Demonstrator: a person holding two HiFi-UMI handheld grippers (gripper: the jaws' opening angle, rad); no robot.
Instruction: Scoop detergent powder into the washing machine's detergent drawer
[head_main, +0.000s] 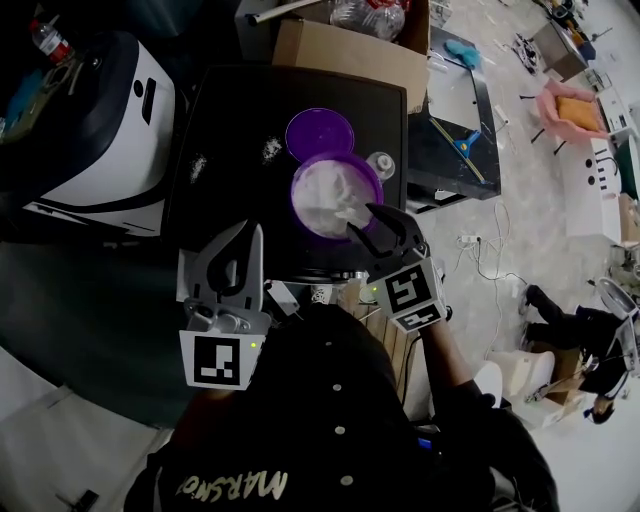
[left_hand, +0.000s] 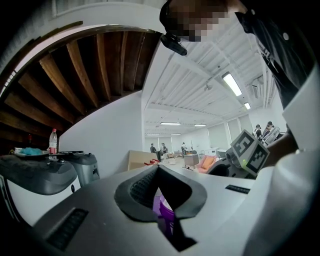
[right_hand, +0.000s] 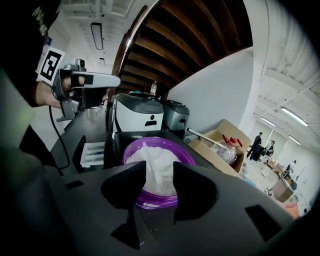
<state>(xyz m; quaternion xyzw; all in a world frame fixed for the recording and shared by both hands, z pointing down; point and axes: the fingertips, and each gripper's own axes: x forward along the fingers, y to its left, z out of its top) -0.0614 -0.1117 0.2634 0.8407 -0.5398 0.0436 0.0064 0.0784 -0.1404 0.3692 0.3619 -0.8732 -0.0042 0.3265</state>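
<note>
Now right gripper (right_hand: 159, 172) fingers wide, gripping nothing, over purple powder tub (right_hand: 150, 199) for scooping; left gripper (left_hand: 158, 168) fingers closed, empty, idle.

Open purple tub (right_hand: 155, 201) upright, heaped white detergent powder (head_main: 330, 195) inside.

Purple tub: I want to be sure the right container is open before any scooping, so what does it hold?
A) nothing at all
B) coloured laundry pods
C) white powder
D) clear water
C: the right gripper view looks straight into the purple tub, which has no lid on it and is heaped with white powder. The head view shows the same white fill.
</note>
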